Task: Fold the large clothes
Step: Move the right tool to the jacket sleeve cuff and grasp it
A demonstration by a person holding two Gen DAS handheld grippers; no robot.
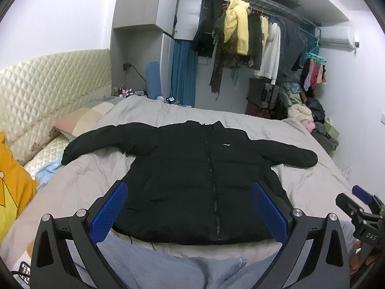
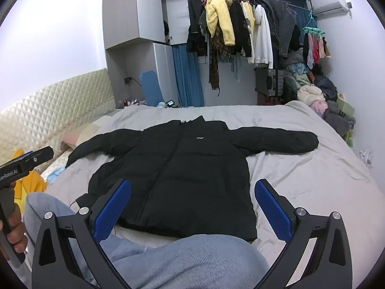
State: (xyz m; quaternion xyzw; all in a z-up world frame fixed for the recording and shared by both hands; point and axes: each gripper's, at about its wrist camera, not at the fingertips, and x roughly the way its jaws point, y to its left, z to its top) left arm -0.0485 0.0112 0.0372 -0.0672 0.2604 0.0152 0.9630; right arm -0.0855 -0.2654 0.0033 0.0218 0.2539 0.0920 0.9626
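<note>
Black puffer jacket (image 1: 192, 180), front up and zipped, spread flat on the grey bedspread (image 1: 300, 180) of a bed; both sleeves stretched out to the sides, collar toward the far edge, hem toward the cameras; a small white mark on the chest. Left gripper (image 1: 190, 207): blue-padded fingers set wide apart, hovering over the jacket's hem, holding nothing. Right gripper (image 2: 192, 204): likewise spread wide and empty, above the jacket's hem on its right side; in the left wrist view its black body shows beside the jacket's lower right corner. A hand (image 2: 14, 231) grips the handle of the left gripper, off the jacket's left sleeve. Person's knees in light blue trousers (image 2: 192, 260) just short of the hem. Quilted cream headboard (image 1: 48, 84) and a pastel pillow (image 1: 84, 118) beyond the left sleeve; yellow cloth (image 1: 14, 180) nearer, on the same side. Behind the collar, a rail of hanging clothes (image 2: 240, 29), among them a yellow fleece (image 2: 220, 14). Heap of garments (image 2: 324, 101) past the right sleeve; an air conditioner (image 2: 329, 1) on the wall high above it
</note>
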